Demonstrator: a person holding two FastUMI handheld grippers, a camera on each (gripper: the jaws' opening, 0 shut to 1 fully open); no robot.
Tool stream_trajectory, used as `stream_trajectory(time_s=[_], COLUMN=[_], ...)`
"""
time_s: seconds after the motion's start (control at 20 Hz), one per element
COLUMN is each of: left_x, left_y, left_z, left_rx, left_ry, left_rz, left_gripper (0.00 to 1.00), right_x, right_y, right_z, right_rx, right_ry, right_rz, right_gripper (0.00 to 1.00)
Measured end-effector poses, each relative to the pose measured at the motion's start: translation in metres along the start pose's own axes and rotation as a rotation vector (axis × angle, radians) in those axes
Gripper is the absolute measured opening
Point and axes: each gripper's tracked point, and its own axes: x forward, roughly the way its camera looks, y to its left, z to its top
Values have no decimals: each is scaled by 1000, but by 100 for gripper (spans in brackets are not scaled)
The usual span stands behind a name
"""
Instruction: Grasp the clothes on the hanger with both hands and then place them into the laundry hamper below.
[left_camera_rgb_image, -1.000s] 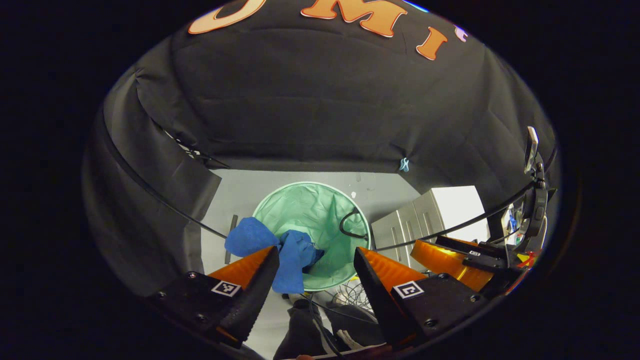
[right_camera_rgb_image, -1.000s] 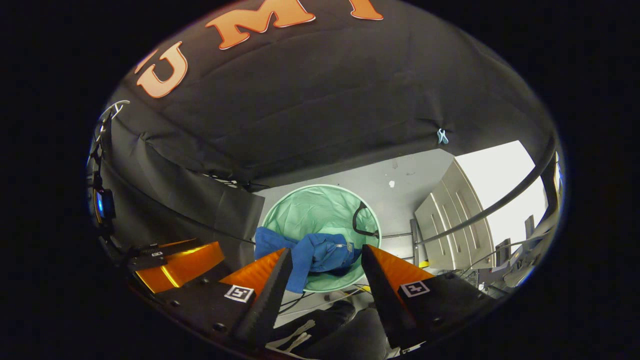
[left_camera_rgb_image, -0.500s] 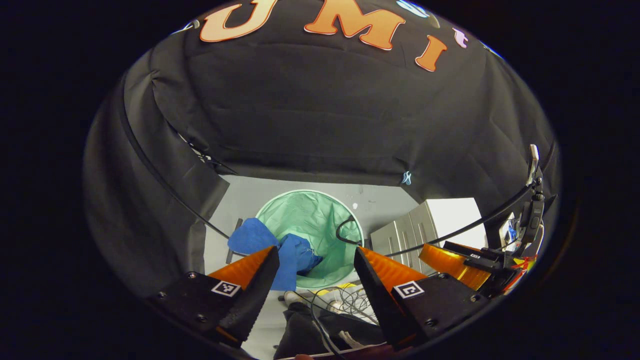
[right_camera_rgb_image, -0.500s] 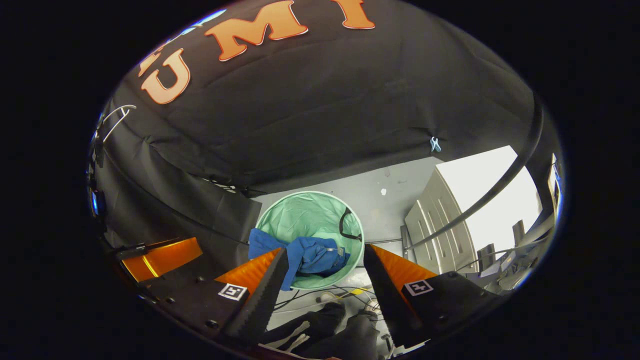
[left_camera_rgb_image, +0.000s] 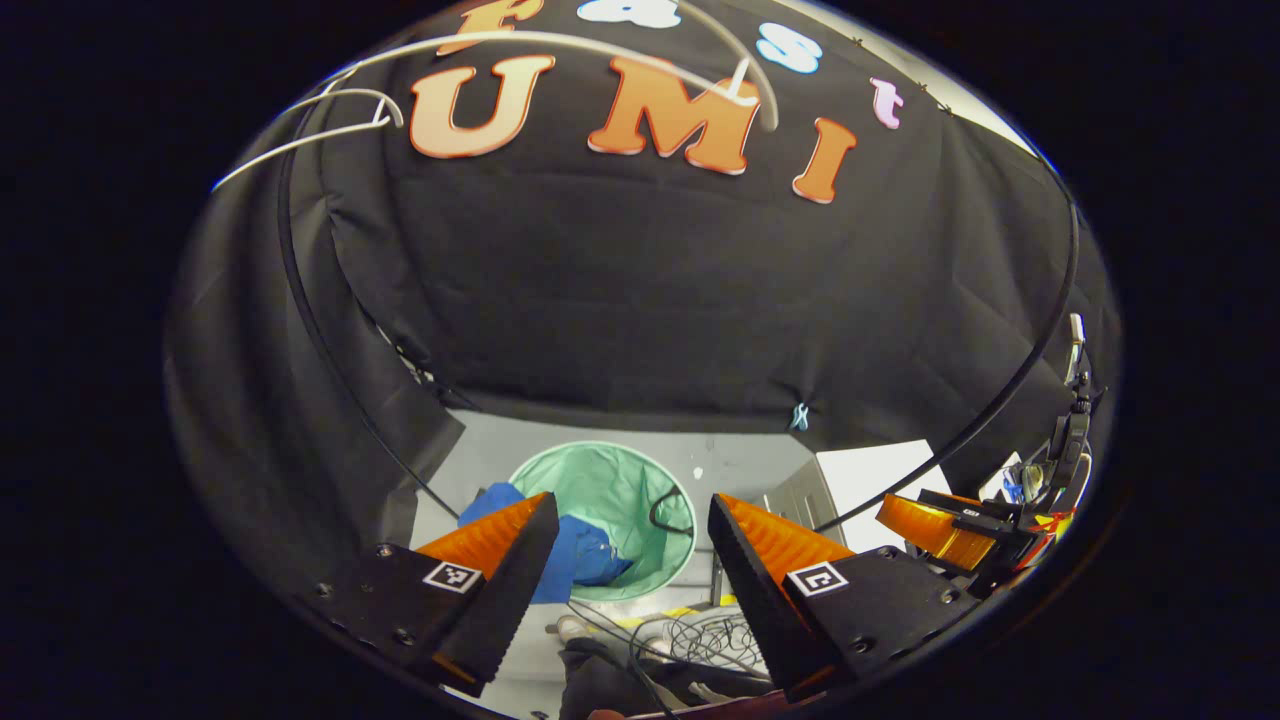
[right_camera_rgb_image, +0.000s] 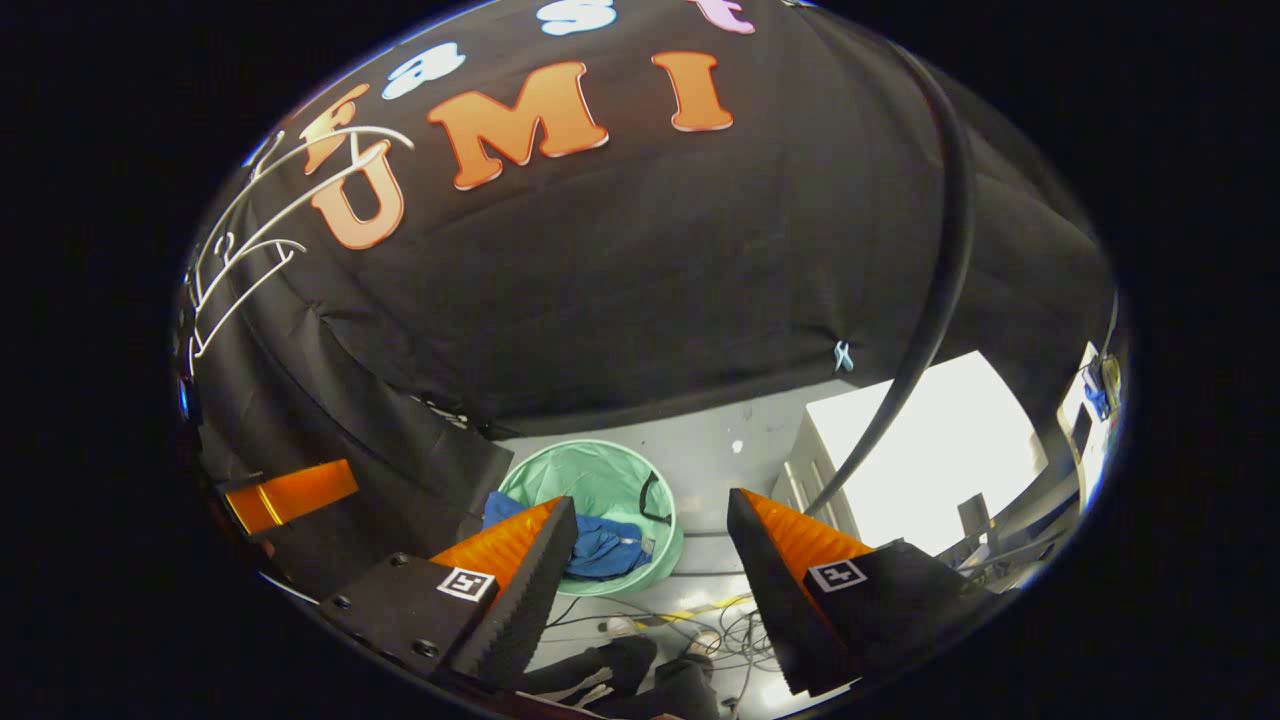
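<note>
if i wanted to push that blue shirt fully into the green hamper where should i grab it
Grip the flap of the blue garment that drapes over the hamper's rim, coming from above on that outer side. The rest already sits bunched inside, so lifting the overhanging fold inward would probably finish it.

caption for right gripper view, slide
Open right gripper above the green laundry hamper with blue clothes draped inside.

Blue clothes (right_camera_rgb_image: 600, 548) lie in the green hamper (right_camera_rgb_image: 590, 480), jaws apart.

blue clothes (left_camera_rgb_image: 580, 553) | crumpled, draped over near rim | green laundry hamper (left_camera_rgb_image: 620, 485) | upright on floor
</note>
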Motion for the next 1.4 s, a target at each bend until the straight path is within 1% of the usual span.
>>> stream_trajectory(time_s=[0.15, 0.25, 0.3, 0.35, 0.4, 0.45, 0.5, 0.65, 0.7, 0.75, 0.8, 0.9, 0.95, 1.1, 1.25, 1.4], left_x=[-27, -49, -61, -72, -82, -90, -101, -130, -139, -146, -152, -165, -172, -193, -211, -223], left_y=[-15, -25, -25, -28, -32, -34, -34, -29, -28, -26, -26, -24, -23, -21, -21, -20], left_z=[31, 51, 58, 66, 76, 86, 95, 119, 125, 133, 138, 153, 158, 175, 191, 203], left_rx=[23, 34, 35, 35, 36, 41, 49, 81, 87, 89, 92, 90, 85, 68, 66, 71], left_ry=[-110, -173, -208, -244, -282, -317, -347, -440, -460, -481, -501, -547, -571, -640, -702, -748], left_rz=[5, 6, 5, 7, 8, 9, 12, 45, 52, 53, 57, 63, 64, 61, 55, 58], left_gripper=[96, 95, 96, 96, 96, 96, 95, 95, 94, 94, 96, 92, 92, 91, 91, 90], right_x=[-31, -55, -70, -81, -91, -99, -108, -136, -144, -154, -165, -184, -192, -219, -237, -240], right_y=[-6, -8, -7, -8, -14, -19, -18, -6, -5, -2, 4, 15, 18, 17, 21, 22], right_z=[28, 46, 64, 77, 88, 97, 106, 134, 145, 156, 168, 186, 194, 212, 222, 226], right_rx=[-30, -33, -38, -53, -82, -106, -121, -127, -132, -138, -148, -167, -179, -207, -215, -211], right_ry=[-87, -139, -175, -213, -245, -273, -299, -382, -412, -446, -477, -537, -563, -633, -678, -700], right_rz=[10, 31, 33, 30, 11, 1, 4, 24, 31, 36, 44, 59, 62, 52, 65, 90], right_gripper=[99, 98, 98, 98, 98, 100, 98, 98, 89, 89, 89, 89, 89, 89, 89, 89])
